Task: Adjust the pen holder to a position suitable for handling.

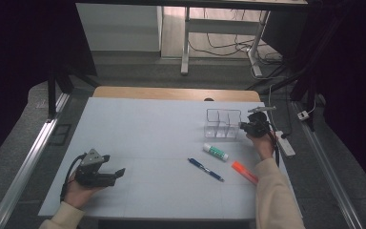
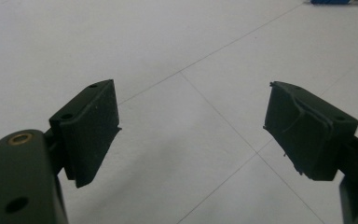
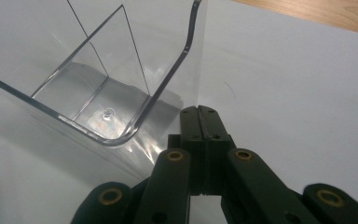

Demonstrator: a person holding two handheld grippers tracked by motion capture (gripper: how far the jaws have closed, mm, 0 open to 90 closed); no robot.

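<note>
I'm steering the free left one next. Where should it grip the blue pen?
Grip the blue pen at mid-barrel, from above, jaws across its width. It lies flat and slanted on the table, clear of the glue stick and orange marker. The left hand-held gripper is open.

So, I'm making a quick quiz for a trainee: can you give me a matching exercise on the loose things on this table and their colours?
Things:
1. pen
2. glue stick
3. highlighter
4. organiser box

Colours:
a. clear, see-through
b. orange
c. dark blue
d. white with green print

Pairs: 1-c, 2-d, 3-b, 4-a
</note>
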